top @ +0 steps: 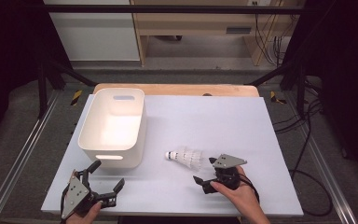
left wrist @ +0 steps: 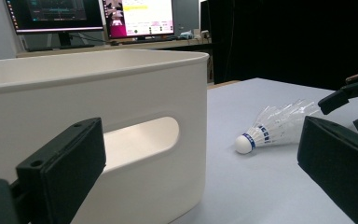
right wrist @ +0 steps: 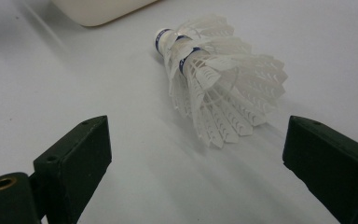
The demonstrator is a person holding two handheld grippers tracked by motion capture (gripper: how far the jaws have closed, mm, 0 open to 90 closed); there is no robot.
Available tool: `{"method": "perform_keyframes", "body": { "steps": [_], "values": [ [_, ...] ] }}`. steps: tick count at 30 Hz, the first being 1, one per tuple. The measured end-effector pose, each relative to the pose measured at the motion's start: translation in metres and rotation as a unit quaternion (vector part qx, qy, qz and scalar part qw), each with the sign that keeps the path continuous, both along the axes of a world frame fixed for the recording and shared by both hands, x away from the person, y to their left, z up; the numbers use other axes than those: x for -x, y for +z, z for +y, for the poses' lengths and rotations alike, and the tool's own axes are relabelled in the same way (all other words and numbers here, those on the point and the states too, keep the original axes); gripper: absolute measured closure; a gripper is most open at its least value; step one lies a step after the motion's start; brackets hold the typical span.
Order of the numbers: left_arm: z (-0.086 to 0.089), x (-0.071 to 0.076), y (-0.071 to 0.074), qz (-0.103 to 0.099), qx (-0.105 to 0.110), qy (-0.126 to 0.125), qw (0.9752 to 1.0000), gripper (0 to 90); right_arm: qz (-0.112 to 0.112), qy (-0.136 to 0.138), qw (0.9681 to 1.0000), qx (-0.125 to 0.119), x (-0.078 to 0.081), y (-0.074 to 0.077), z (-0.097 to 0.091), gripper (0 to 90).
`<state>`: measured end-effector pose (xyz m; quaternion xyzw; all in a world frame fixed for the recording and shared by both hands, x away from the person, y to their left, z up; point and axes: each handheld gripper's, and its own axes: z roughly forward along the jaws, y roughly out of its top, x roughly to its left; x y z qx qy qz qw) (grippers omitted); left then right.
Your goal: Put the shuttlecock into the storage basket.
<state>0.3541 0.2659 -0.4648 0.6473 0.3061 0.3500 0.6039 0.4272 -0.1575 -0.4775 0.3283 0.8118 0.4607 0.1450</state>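
A white shuttlecock (top: 185, 157) with a blue-banded cork lies on its side on the white table sheet (top: 223, 116), cork pointing left; it looks like two nested together. My right gripper (top: 204, 170) stands open just behind its skirt, not touching. In the right gripper view the skirt (right wrist: 219, 88) lies ahead between the wide-apart jaws of that gripper (right wrist: 198, 140). My left gripper (top: 106, 176) is open near the front left, in front of the white bin (top: 114, 126). In the left gripper view the bin's handle wall (left wrist: 93, 116) is close, and the shuttlecock (left wrist: 272, 128) lies to its right.
The bin is empty and sits at the sheet's left side; a corner of the bin (right wrist: 98, 11) also appears in the right gripper view. Metal rails (top: 23, 149) run along both sides of the table. Monitors (left wrist: 137, 18) stand on a far desk.
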Motion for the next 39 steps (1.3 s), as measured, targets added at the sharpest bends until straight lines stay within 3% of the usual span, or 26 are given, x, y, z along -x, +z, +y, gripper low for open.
{"method": "perform_keyframes", "body": {
  "steps": [5, 19, 28, 39],
  "values": [
    [-0.001, 0.000, 0.000, 0.000, -0.001, -0.001, 1.0000, 1.0, 0.010, -0.005, 0.9999, 0.004, -0.001, -0.001, 0.002, 8.6],
    [-0.001, 0.000, 0.000, 0.001, 0.000, -0.001, 1.0000, 1.1, 0.012, -0.001, 0.9999, 0.011, -0.003, -0.003, 0.008, 9.6],
    [-0.001, 0.000, 0.000, 0.001, 0.000, -0.001, 1.0000, 1.0, 0.021, -0.006, 0.9995, 0.023, -0.010, -0.005, 0.017, 16.9],
    [-0.002, 0.000, 0.000, 0.001, -0.001, -0.001, 1.0000, 1.0, 0.016, -0.005, 0.9995, 0.027, -0.013, -0.004, 0.021, 20.3]
  ]
}}
